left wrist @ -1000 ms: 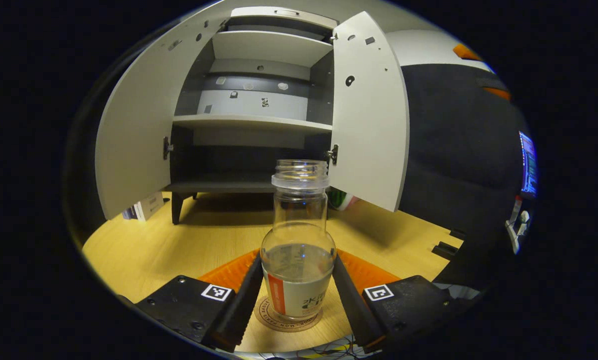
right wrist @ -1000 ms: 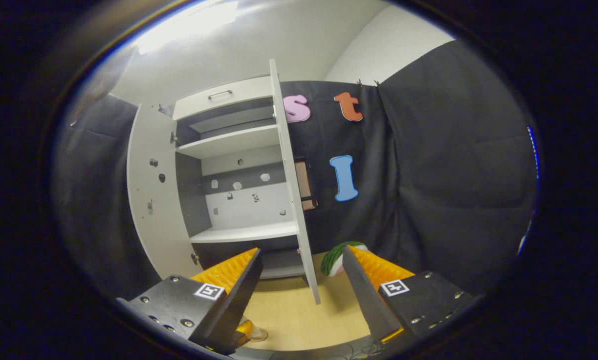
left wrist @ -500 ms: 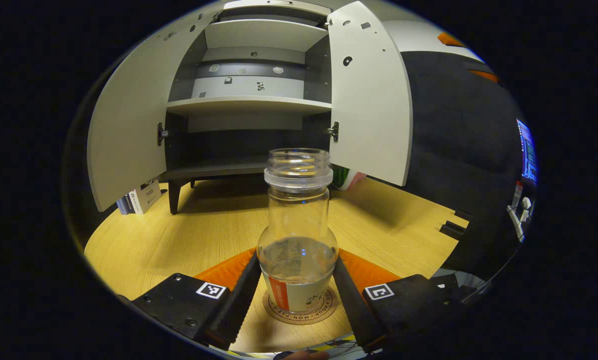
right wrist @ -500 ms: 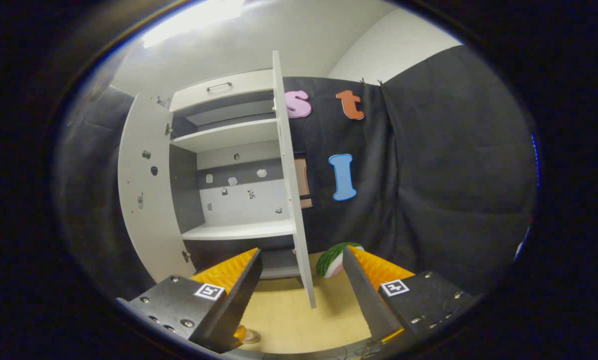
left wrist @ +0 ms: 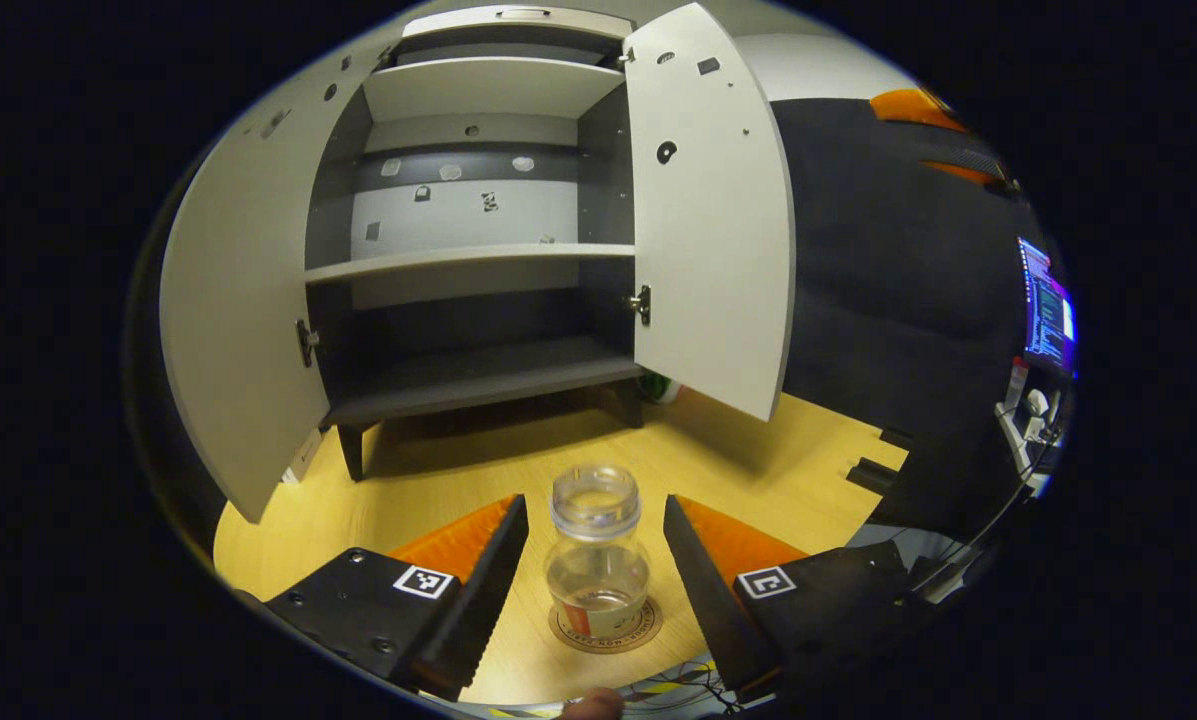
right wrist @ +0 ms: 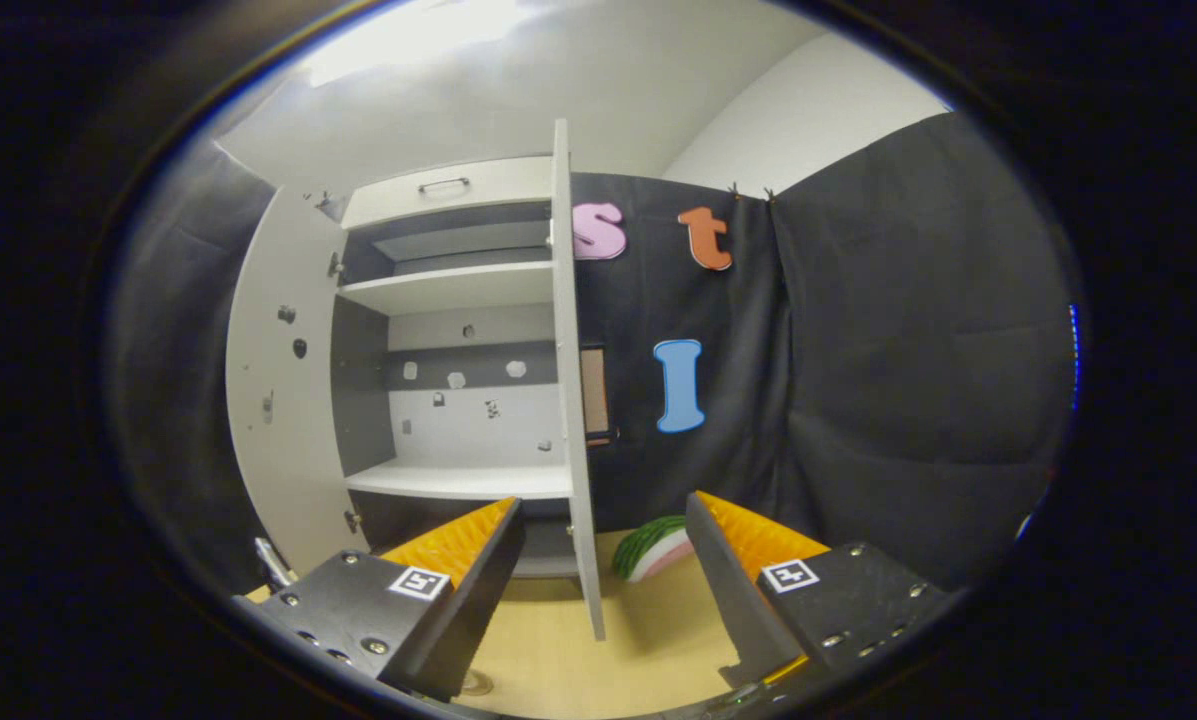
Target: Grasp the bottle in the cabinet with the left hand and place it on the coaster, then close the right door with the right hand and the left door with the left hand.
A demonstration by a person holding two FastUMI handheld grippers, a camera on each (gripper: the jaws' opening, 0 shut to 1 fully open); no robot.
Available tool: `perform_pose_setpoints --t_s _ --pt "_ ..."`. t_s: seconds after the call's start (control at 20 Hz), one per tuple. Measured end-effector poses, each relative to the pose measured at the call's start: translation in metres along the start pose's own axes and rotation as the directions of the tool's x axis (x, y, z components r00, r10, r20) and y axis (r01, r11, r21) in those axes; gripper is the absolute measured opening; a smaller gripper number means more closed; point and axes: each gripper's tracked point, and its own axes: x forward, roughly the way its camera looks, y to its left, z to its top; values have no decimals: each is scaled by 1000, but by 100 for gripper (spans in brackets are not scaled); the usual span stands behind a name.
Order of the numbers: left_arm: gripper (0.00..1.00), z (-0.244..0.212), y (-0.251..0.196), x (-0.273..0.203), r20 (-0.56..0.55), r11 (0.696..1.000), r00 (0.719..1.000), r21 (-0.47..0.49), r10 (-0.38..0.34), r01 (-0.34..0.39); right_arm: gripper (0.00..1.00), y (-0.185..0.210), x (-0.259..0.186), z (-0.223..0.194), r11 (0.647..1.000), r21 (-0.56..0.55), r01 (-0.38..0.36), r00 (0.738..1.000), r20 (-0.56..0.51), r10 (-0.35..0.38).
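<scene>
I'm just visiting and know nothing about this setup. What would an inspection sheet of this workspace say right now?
Surface: wooden table, bare near the cabinet.
Job's things: bottle upright on the coaster, uncapped; cabinet with left door and right door both open.
Clutter: watermelon-slice toy beside the right door.
Grippers: left hand-held gripper open, fingers apart from the bottle; right hand-held gripper open, facing the right door's edge.
Cables: wires at the table's near edge.
Surroundings: black cloth wall; a lit screen.
</scene>
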Motion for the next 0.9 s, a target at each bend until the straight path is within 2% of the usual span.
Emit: perform_pose_setpoints --t_s 0.15,0.2,0.25,0.3,0.45,0.5,0.55,0.6,0.7,0.9 --pt "89 53 -6 -15 64 999 997 7 -49 49 98 -23 21 13 1000 4 29 999 24 -29" --pt "89 70 -3 -21 86 999 995 18 -46 45 98 -34 30 15 999 -6 51 998 21 -51" --pt "94 87 2 -25 105 999 994 20 -42 40 93 -48 38 17 997 -15 77 997 19 -77" --pt "97 105 3 -25 125 999 991 26 -44 41 93 -60 46 20 996 -20 91 996 12 -91" --pt "97 157 12 -37 187 999 982 30 -33 28 98 -92 72 11 989 25 146 985 -92 -143" --pt "98 170 12 -39 200 999 979 22 -38 34 93 -101 81 11 985 55 162 981 -121 -154" --pt "98 183 16 -42 205 999 978 11 -35 33 94 -111 90 14 980 91 176 978 -128 -164" --pt "97 195 19 -46 214 999 976 10 -40 39 98 -117 100 19 976 127 174 980 -122 -159" --pt "98 222 35 -54 250 1000 968 18 -18 14 98 -123 122 29 974 160 161 983 -113 -144" --pt "98 251 68 -70 300 997 953 49 43 -60 98 -126 163 39 986 94 139 986 -106 -129"
